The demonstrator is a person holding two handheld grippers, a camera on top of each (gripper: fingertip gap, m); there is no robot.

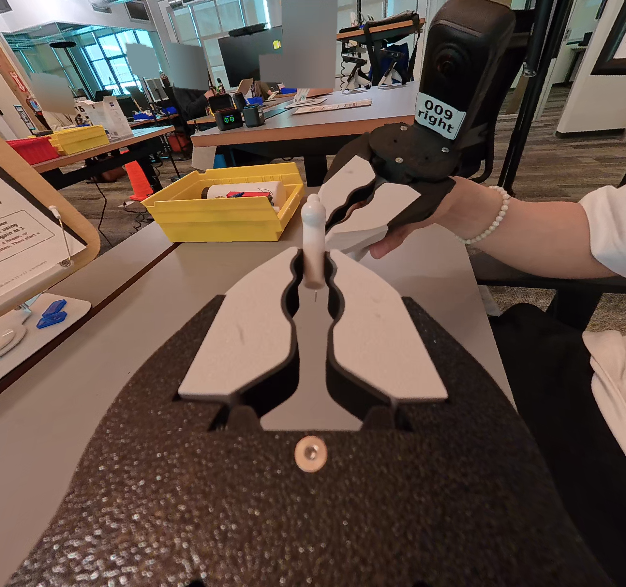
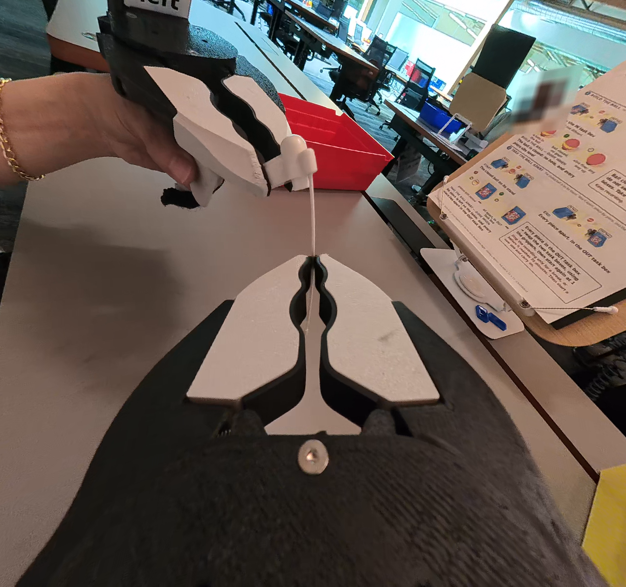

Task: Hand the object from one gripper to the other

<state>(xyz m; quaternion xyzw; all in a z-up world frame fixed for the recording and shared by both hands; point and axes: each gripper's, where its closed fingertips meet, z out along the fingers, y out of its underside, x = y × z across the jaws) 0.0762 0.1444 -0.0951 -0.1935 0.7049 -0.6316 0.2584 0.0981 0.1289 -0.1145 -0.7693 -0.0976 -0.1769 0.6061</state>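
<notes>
A small white plastic piece with a rounded head and a thin white cord is the object. My left gripper is shut on the piece's body, above the grey table. In the right wrist view the left gripper holds the piece up at the left, and the cord hangs down from it. My right gripper is shut on the cord's lower part, which runs on between the fingers. In the left wrist view the right gripper sits just right of the piece's head.
A yellow bin with several items stands at the table's far edge. A red bin sits behind the left gripper. An instruction board on a stand, with small blue pieces below it, is at the side. Other desks lie beyond. Some 4 cm of space lies between my two pairs of fingers.
</notes>
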